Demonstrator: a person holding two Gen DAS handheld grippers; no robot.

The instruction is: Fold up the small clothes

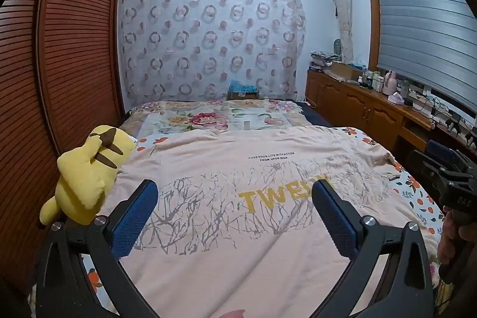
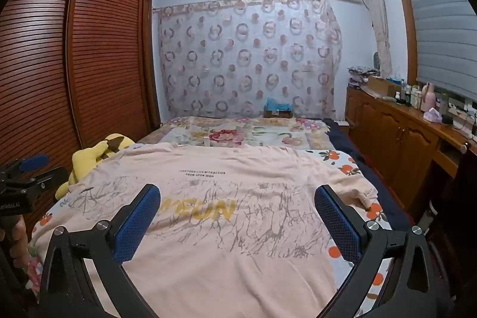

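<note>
On the bed (image 1: 417, 198), left to right: one yellow plush toy (image 1: 86, 175) at the left edge, then one pink T-shirt (image 1: 238, 213) spread flat across the middle, its far sleeve reaching toward the right edge. Two grippers hang above the near end of the shirt: the left gripper (image 1: 235, 198) and the right gripper (image 2: 238, 201), each with its blue fingers (image 1: 134, 216) spread wide apart and nothing between them. One cardboard box (image 1: 243, 94) sits at the far end of the bed, blue material showing on top.
</note>
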